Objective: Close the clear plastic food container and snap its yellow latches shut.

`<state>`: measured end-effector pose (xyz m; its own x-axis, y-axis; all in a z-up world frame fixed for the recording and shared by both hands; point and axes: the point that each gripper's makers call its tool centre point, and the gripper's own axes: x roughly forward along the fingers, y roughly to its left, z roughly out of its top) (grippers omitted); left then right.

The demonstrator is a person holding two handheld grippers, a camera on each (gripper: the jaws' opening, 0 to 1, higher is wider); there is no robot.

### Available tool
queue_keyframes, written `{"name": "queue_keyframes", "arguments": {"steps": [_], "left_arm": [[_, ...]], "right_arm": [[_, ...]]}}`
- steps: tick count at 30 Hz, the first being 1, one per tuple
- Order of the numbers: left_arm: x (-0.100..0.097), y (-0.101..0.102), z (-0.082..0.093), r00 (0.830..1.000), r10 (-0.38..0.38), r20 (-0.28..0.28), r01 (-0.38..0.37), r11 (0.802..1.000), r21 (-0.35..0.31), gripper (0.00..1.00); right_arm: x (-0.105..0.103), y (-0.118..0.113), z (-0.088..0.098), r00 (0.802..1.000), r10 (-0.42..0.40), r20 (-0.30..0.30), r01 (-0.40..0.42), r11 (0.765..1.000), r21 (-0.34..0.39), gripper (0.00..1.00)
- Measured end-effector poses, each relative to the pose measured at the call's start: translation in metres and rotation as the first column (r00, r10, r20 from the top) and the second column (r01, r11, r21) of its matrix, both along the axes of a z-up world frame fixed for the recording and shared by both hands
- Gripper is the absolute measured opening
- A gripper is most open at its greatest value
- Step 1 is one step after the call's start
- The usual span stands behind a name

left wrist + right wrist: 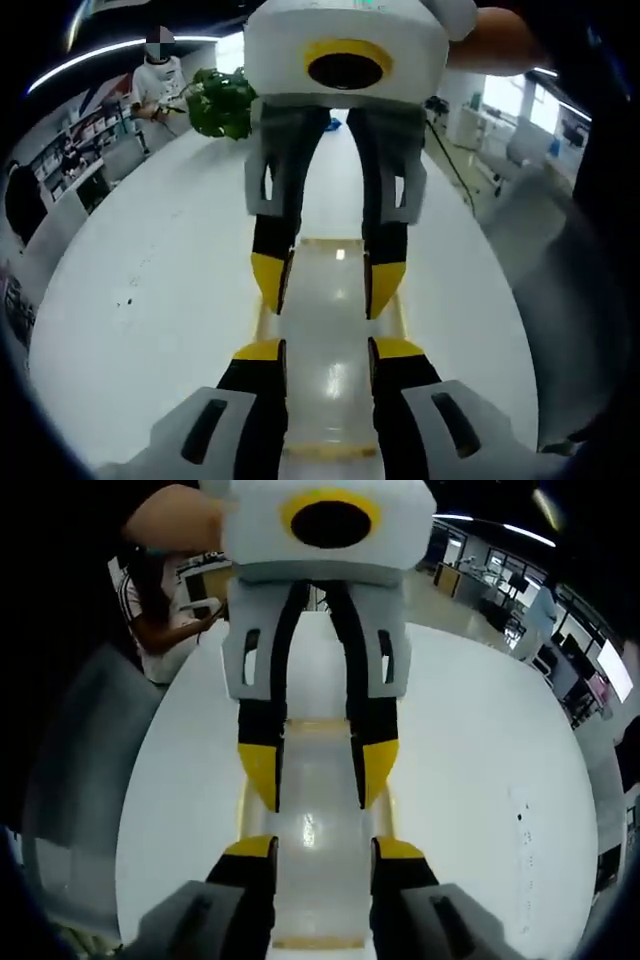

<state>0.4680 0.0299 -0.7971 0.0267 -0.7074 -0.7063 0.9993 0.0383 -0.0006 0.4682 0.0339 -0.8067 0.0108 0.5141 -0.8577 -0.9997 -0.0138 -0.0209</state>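
- Left gripper view: the clear plastic food container [330, 340] lies flat on the white table [170, 290], lengthwise between the two grippers, lid down on the body.
- Left gripper [327, 352] reaches in from the bottom of this view; its yellow-tipped jaws stand apart, one on each side of the container's near end, over the lid's long edges. Whether the tips touch the plastic cannot be told.
- Right gripper [327, 285] faces it from the far end, jaws likewise spread across the container's width, tips low over the lid.
- A yellow latch strip [330, 450] shows along the near short edge, between the left gripper's jaws; a yellow line also runs along the far edge. Whether any latch is snapped shut cannot be told.
- Right gripper view: same layout from the opposite end. Right gripper [325, 852] at the bottom, jaws parted over the container [315, 810]; left gripper [320, 770] opposite, jaws parted.
- Neither pair of jaws is closed on anything.
- Background: a green leafy plant [222, 100] stands at the table's far side in the left gripper view; a seated person [158, 75] is beyond it.
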Motion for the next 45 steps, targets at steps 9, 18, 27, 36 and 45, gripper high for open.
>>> {"name": "queue_keyframes", "arguments": {"steps": [9, 18, 27, 36, 45], "left_arm": [[-0.008, -0.007, -0.005, 0.999, -0.027, -0.036, 0.027, 1.000, -0.012, 0.39], [-0.009, -0.003, 0.003, 1.000, -0.011, 0.008, 0.011, 0.999, -0.032, 0.54], [-0.017, -0.002, -0.001, 0.997, -0.002, 0.077, 0.002, 1.000, 0.003, 0.57], [-0.013, 0.006, -0.017, 0.983, 0.024, 0.183, -0.038, 0.997, 0.070, 0.60], [-0.011, 0.005, -0.024, 0.962, 0.098, 0.254, -0.117, 0.991, 0.063, 0.60]], "right_arm": [[0.002, 0.005, -0.004, 1.000, -0.003, -0.014, 0.003, 1.000, 0.005, 0.56], [-0.001, 0.006, -0.004, 0.999, 0.003, -0.042, -0.003, 1.000, 0.015, 0.68], [0.006, 0.010, -0.010, 0.992, -0.005, -0.129, 0.002, 1.000, -0.026, 0.70], [0.014, 0.010, -0.016, 0.985, -0.004, -0.174, -0.005, 0.999, -0.052, 0.69], [0.012, 0.008, -0.017, 0.973, -0.011, -0.231, -0.007, 0.997, -0.076, 0.63]]}}
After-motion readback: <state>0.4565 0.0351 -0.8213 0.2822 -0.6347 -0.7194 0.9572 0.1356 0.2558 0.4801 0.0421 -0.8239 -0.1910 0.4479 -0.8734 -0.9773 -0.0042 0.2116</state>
